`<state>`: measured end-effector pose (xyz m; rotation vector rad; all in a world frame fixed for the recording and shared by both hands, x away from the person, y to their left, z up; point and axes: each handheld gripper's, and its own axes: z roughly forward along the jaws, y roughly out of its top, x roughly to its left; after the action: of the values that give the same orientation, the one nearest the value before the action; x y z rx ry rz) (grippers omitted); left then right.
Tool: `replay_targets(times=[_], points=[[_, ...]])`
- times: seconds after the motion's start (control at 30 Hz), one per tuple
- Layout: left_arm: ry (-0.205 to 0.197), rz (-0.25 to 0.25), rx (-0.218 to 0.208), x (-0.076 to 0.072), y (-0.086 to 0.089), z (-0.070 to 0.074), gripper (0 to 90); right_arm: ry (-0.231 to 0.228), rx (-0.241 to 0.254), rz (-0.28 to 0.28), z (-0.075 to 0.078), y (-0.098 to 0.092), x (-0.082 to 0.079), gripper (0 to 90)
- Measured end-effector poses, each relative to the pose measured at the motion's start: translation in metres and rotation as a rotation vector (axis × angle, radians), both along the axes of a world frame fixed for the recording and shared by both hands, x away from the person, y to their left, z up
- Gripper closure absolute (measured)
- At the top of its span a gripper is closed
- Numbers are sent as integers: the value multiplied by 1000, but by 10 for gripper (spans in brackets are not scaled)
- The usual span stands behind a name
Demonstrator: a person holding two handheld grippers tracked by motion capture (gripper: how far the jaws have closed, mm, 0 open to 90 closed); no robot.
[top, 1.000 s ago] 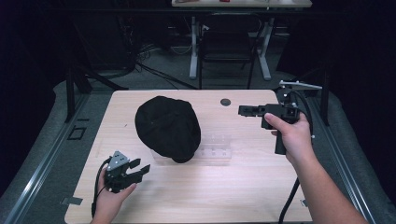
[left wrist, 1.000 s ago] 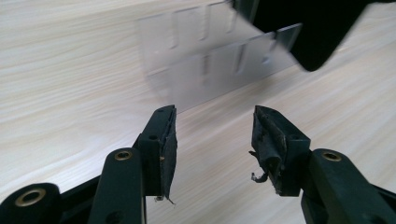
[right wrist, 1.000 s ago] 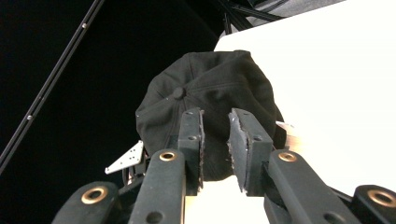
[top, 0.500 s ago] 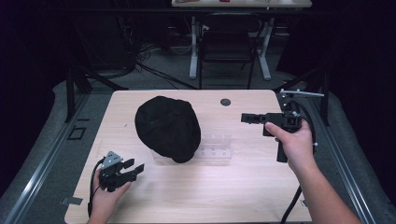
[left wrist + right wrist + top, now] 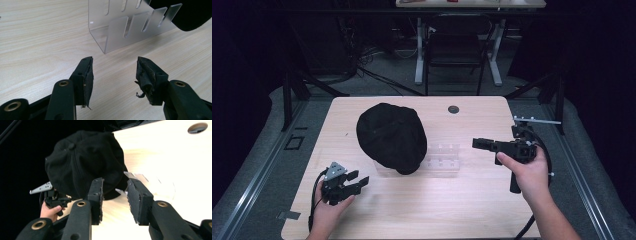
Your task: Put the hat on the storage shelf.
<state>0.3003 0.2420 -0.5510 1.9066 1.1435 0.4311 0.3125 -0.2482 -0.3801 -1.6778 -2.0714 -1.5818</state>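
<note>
While both hands are held at the table point(image 5: 472, 210), a black cap point(image 5: 391, 137) serves as the landmark near the centre of the wooden top. It sits on a clear rack point(image 5: 443, 159), covering that rack's left end; the uncovered part extends to the right of the cap.

Left gripper point(image 5: 356, 181): held in the left hand point(image 5: 327, 215), in front of the cap and to its left, near the person's edge of the table. Its jaws point toward the cap and stand apart with nothing between them. In the left gripper view, bare wood shows through the gap of the left gripper point(image 5: 113, 72); the rack point(image 5: 130, 27), a slotted clear piece, stands just beyond the tips, and the edge of the cap point(image 5: 190, 13) overhangs it at upper right. The jaw pads point(image 5: 147, 75) look worn and frayed.

Right gripper point(image 5: 478, 143): held in the right hand point(image 5: 524, 172), well to the right of the cap and beyond the rack's free end. It is aimed leftward at the cap. In the right gripper view, the right gripper point(image 5: 115, 191) has its jaws separated and empty, and the cap point(image 5: 85, 162) shows past them, apart from the tips. Farther off, beyond the cap, the left hand point(image 5: 50, 211) with its gripper is visible.

A round hole point(image 5: 453, 109) lies in the table behind the cap, to its right, near the far edge.
</note>
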Motion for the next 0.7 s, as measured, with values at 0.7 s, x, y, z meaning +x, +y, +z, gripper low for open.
replay_targets(times=[0.7], points=[[-2,-21,25,-1,-7,-4,464,-35,-163,-124,-94,-9,-39,608]])
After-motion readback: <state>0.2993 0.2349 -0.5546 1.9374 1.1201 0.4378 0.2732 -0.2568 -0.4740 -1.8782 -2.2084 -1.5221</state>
